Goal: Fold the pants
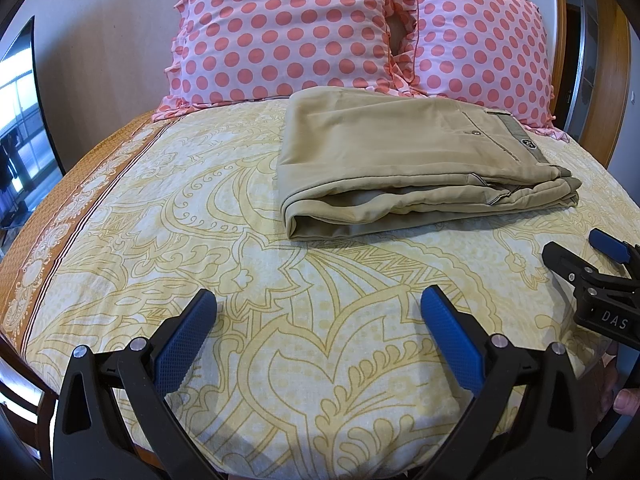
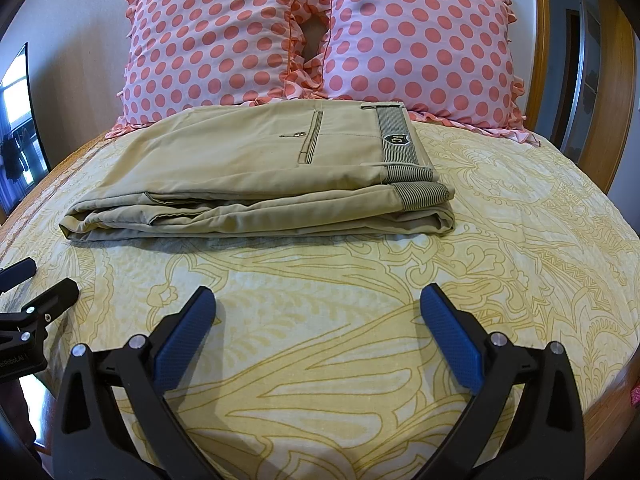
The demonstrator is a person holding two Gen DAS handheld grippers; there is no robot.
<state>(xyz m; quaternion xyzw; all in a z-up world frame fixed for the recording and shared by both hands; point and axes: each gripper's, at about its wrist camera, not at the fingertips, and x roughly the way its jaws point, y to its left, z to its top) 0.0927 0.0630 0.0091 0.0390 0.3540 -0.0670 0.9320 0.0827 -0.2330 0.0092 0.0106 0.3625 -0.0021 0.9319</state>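
Khaki pants [image 1: 392, 160] lie folded in a flat stack on the yellow patterned bed sheet [image 1: 280, 320], just in front of the pillows, waistband to the right. They also show in the right wrist view [image 2: 248, 172]. My left gripper [image 1: 318, 304] is open and empty, hovering over the sheet short of the pants. My right gripper [image 2: 318, 304] is open and empty too, in front of the pants; it also shows at the right edge of the left wrist view [image 1: 576, 248]. The left gripper's tips show at the left edge of the right wrist view [image 2: 44, 280].
Two pink pillows with coral dots [image 1: 288, 28] [image 2: 416, 44] lean against the wall behind the pants. A wooden headboard [image 2: 616, 92] curves at the right. A dark screen [image 1: 24, 120] stands at the left. The bed's orange border [image 1: 72, 208] marks the left edge.
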